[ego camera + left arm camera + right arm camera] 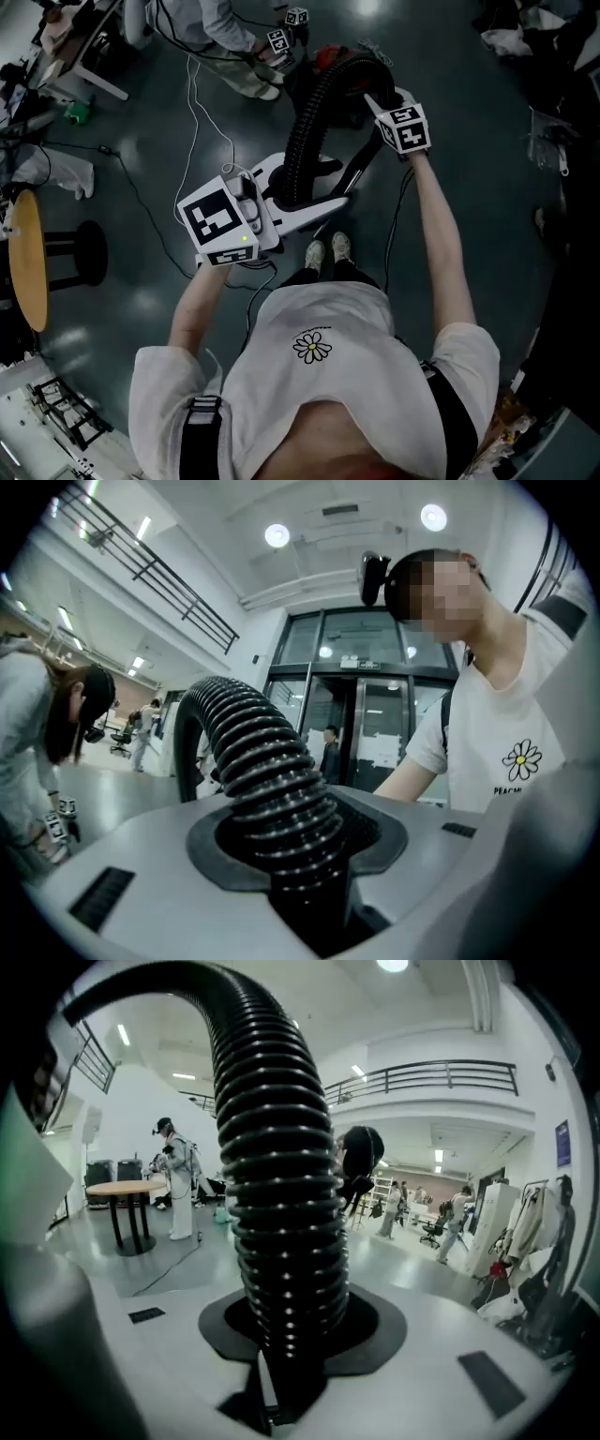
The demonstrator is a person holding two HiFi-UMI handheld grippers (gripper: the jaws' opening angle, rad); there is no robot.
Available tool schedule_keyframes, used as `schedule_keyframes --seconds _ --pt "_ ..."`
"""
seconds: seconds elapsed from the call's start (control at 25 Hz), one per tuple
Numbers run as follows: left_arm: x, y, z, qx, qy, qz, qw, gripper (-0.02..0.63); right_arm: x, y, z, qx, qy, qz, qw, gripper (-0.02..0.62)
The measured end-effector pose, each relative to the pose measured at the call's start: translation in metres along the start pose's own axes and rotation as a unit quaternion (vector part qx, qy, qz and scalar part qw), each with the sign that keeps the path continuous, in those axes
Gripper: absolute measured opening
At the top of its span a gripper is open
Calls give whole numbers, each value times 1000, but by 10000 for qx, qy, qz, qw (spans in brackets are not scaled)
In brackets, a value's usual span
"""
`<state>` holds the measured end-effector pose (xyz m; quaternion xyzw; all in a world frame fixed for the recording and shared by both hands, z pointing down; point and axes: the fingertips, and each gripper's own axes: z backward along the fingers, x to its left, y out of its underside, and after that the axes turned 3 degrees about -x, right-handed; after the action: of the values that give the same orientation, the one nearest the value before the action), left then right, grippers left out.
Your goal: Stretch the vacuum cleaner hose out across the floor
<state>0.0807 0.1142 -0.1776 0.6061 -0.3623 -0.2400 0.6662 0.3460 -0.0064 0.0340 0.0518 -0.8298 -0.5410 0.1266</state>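
Observation:
A black ribbed vacuum hose (314, 122) arches over the dark floor from a red vacuum cleaner body (334, 58) toward my feet. My left gripper (314, 187) is shut on the near end of the hose, which sits between its two white jaws. My right gripper (375, 101) grips the hose higher up, near the top of the arch. In the left gripper view the hose (262, 761) rises out of the slot of the left gripper (300, 892) and curves left. In the right gripper view the hose (281, 1194) stands straight up from the right gripper (291, 1372).
Another person (225, 37) with marker-cube grippers bends near the vacuum at the top. A round wooden table (26, 258) and a black stool (89, 253) stand at the left. White and black cables (195, 122) trail over the floor. Clutter (553, 141) lines the right side.

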Motion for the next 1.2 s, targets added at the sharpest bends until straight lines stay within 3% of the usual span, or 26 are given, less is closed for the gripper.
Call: schedule_keyframes --seconds 0.12,0.28,0.36,0.48,0.6,0.68,0.8,0.88,1.08,1.2 --pt "0 16 7 461 -103 9 9989 156 -20 -39 23 -258 376 228 9987 147" --pt "-6 -2 18 -67 370 668 9971 158 -41 -122 61 -762 1043 1036 9862 146" --pt "-3 -4 18 65 459 716 9964 160 -41 -163 82 -981 1200 1629 9744 144" --pt "-5 2 2 377 731 641 9946 160 -41 -217 116 -1303 1493 2414 9500 146" --pt "-6 -1 -11 266 1019 912 9902 160 -33 -253 147 -1513 1739 3163 9202 146" --pt "-8 -6 -15 206 1170 986 9880 160 -20 -273 165 -1589 1877 3722 8950 144" --pt "-16 -23 -23 -2 1530 1088 9822 160 1 -298 188 -1636 2066 4609 8474 143" --pt "-22 -39 -24 -247 1745 1210 9769 160 16 -309 201 -1691 2120 4977 8239 143" --pt "-38 -66 -22 -355 2092 1122 9708 163 54 -313 214 -1695 1972 5520 7923 140" --pt "-51 -73 -20 -255 2511 1188 9603 165 73 -308 211 -1661 1743 5586 7937 140"
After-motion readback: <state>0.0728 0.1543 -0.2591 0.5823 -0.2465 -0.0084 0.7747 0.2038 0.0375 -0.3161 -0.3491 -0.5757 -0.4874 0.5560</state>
